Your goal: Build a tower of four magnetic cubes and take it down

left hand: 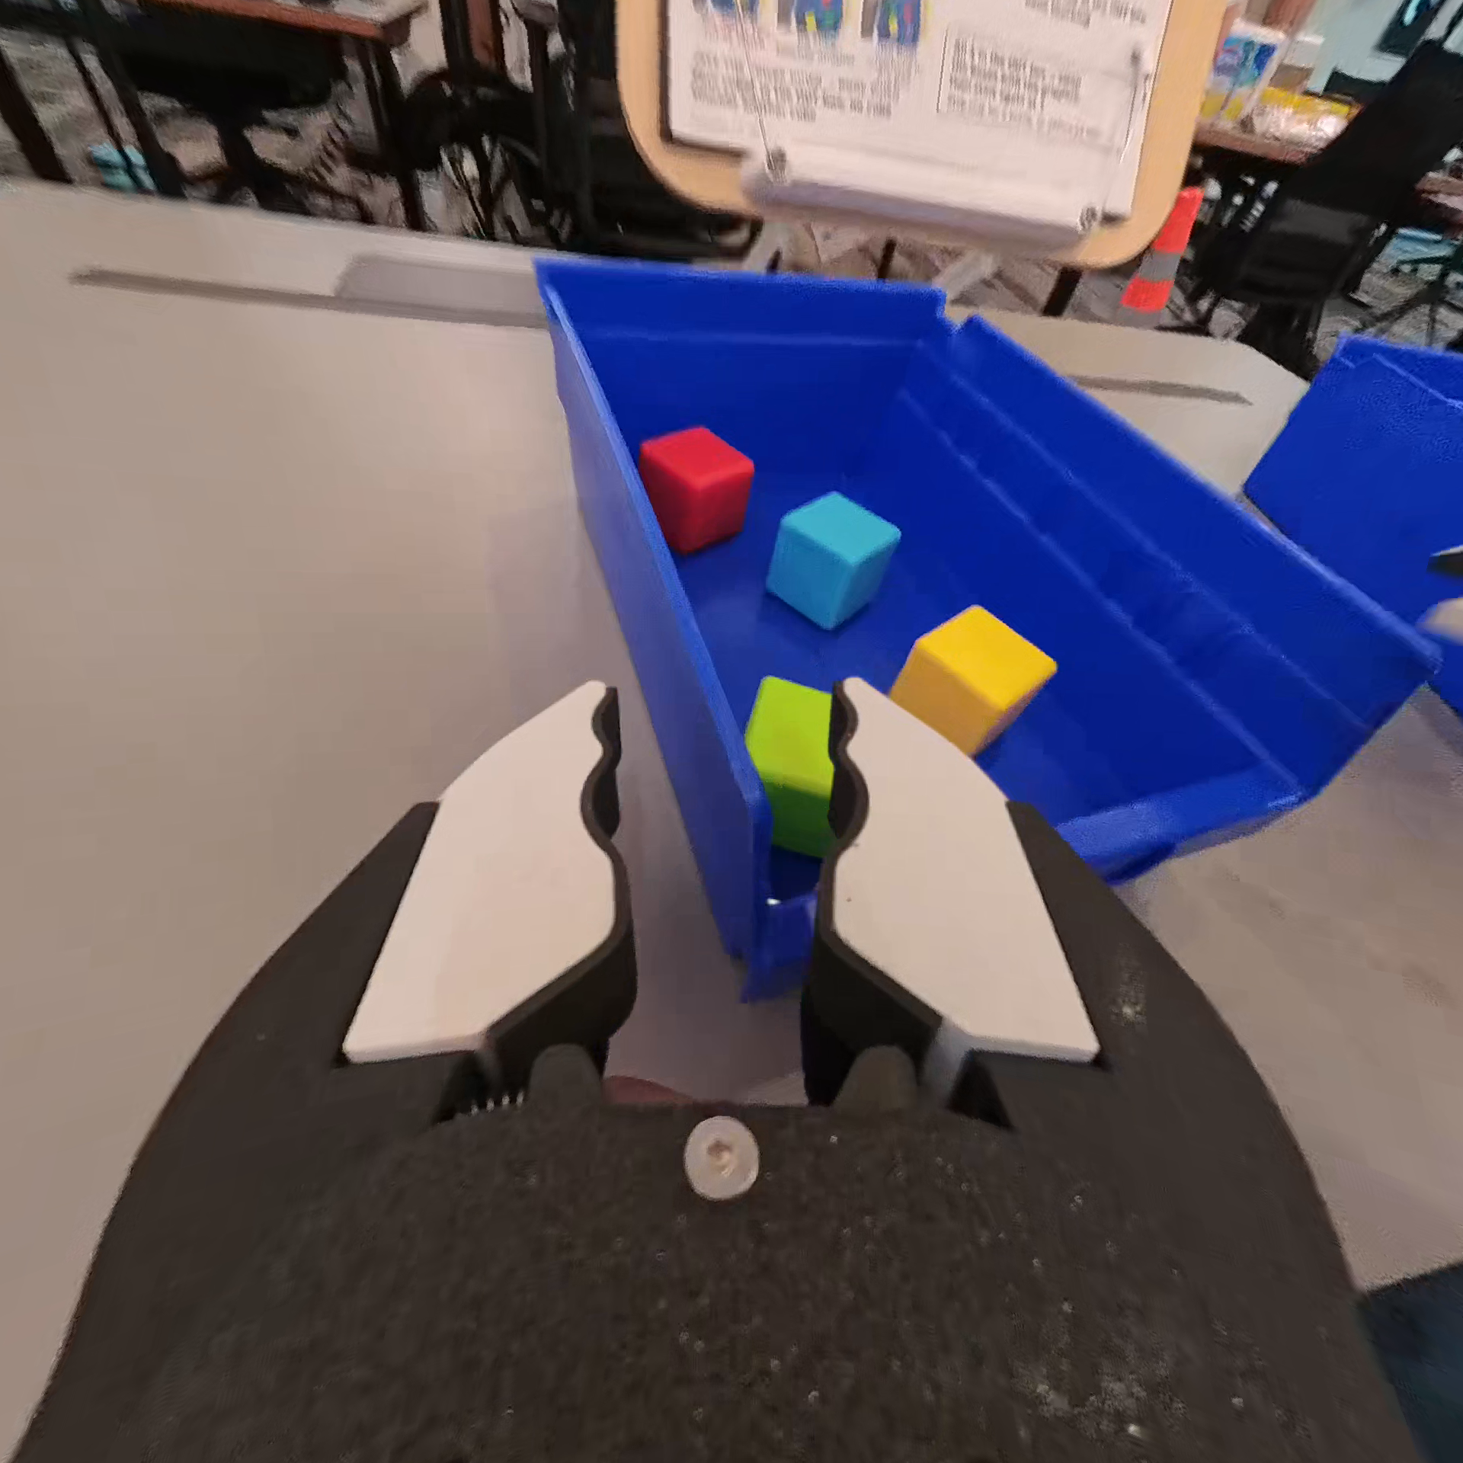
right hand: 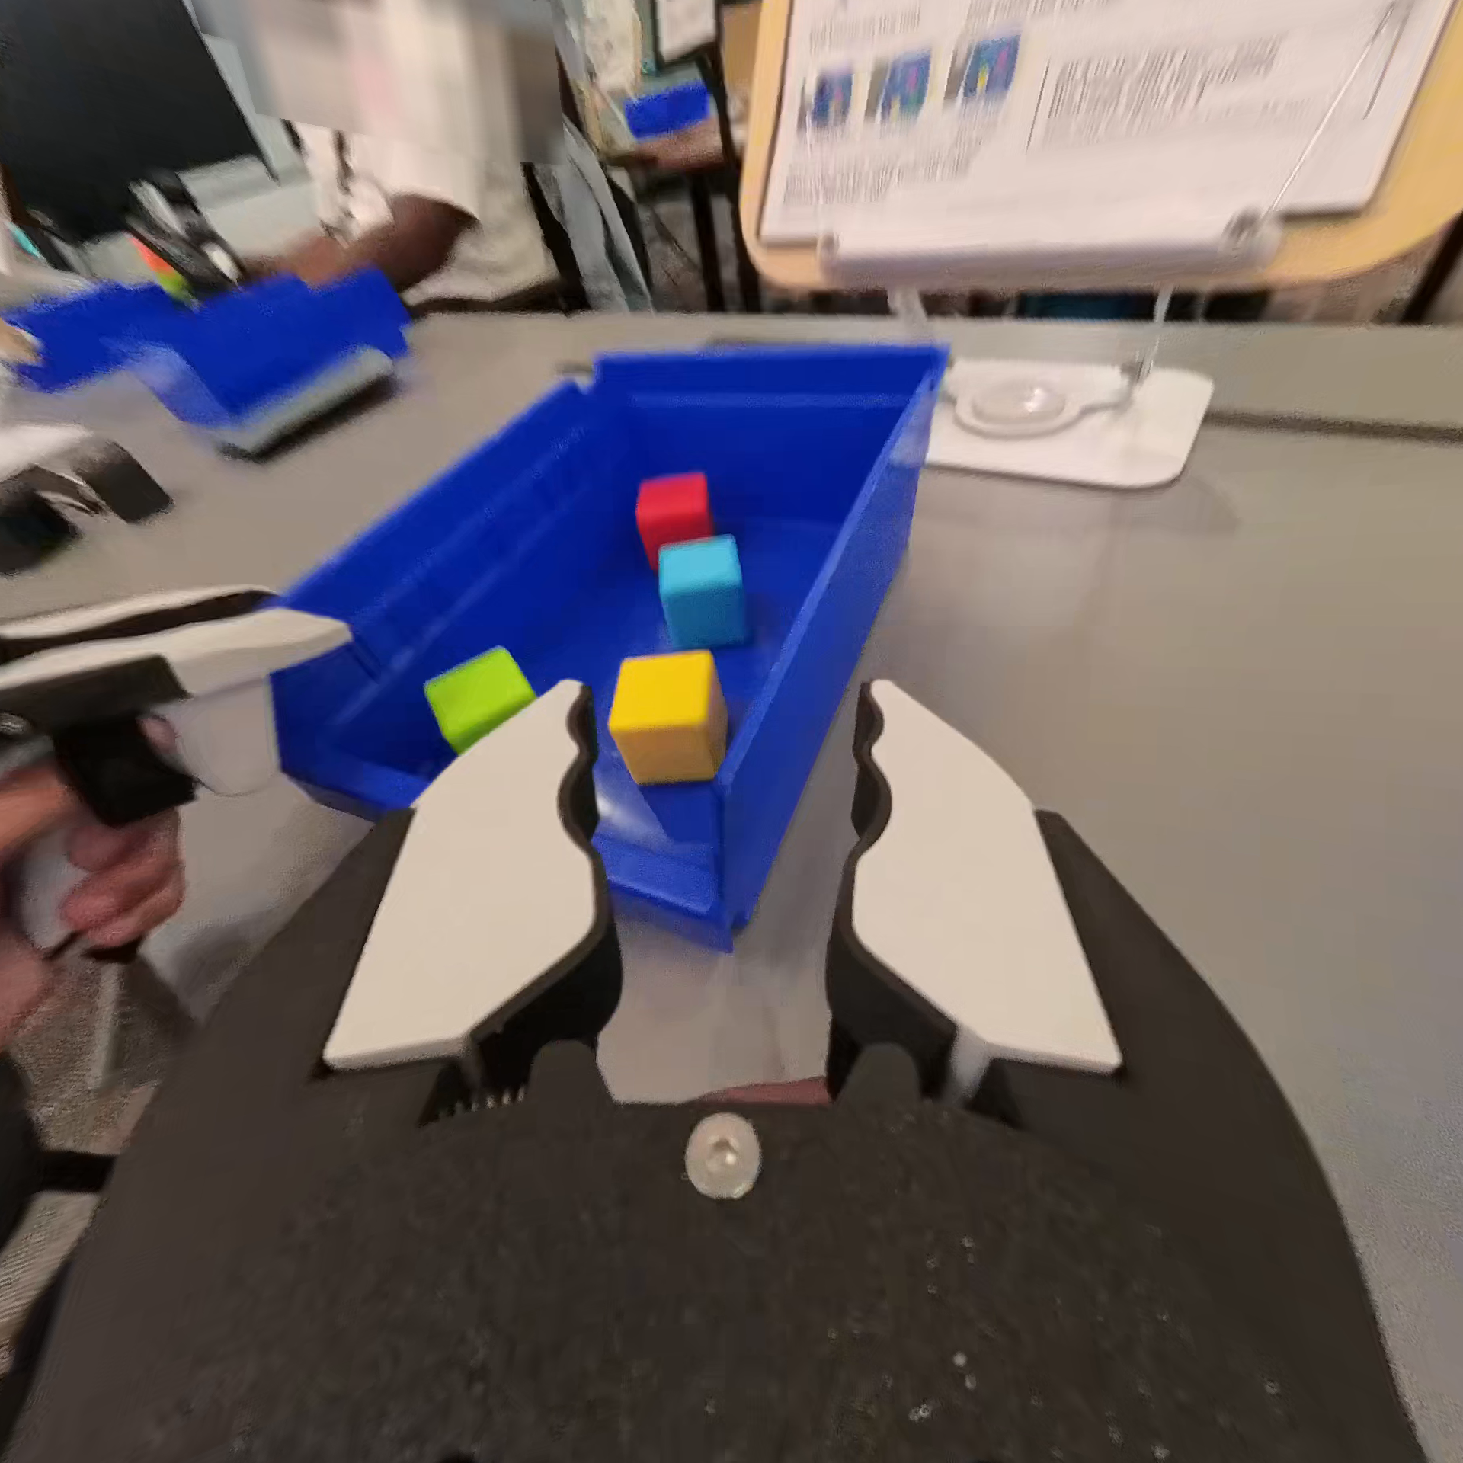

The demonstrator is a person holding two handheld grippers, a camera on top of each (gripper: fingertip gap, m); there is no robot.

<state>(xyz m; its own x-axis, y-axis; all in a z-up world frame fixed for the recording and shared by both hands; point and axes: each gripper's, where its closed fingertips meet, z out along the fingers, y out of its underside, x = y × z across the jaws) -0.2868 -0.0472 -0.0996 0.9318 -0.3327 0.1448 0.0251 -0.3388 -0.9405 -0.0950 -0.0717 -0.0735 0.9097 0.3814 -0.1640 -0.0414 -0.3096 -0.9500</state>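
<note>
At centre frame in both wrist views I log one blue bin [left hand: 1172,633] on the grey desk [left hand: 277,554], holding four loose cubes, none stacked, none touching that I can make out: red cube [left hand: 697,487] nearest the bin's far end, cyan cube [left hand: 831,558] next, yellow cube [left hand: 970,677] nearer, green cube [left hand: 792,760] by the near wall, partly behind my fingers in the left wrist view. Left tongs [left hand: 724,716]: parted to a moderate gap, empty, hanging over the bin's near corner. Right tongs [right hand: 724,712]: parted wider, empty, with the yellow cube [right hand: 669,716] showing between the tips. Upper right of frame: a document stand [right hand: 1069,419] with a printed sheet. Upper left of the right wrist view: a second blue bin [right hand: 237,356], blurred. My judgement: step in hand is the first pick, tower not yet begun. Next move calls for lowering one pair of tongs square over a cube, closing across flat faces, and lifting it clear of its neighbours' magnetic pull.
</note>
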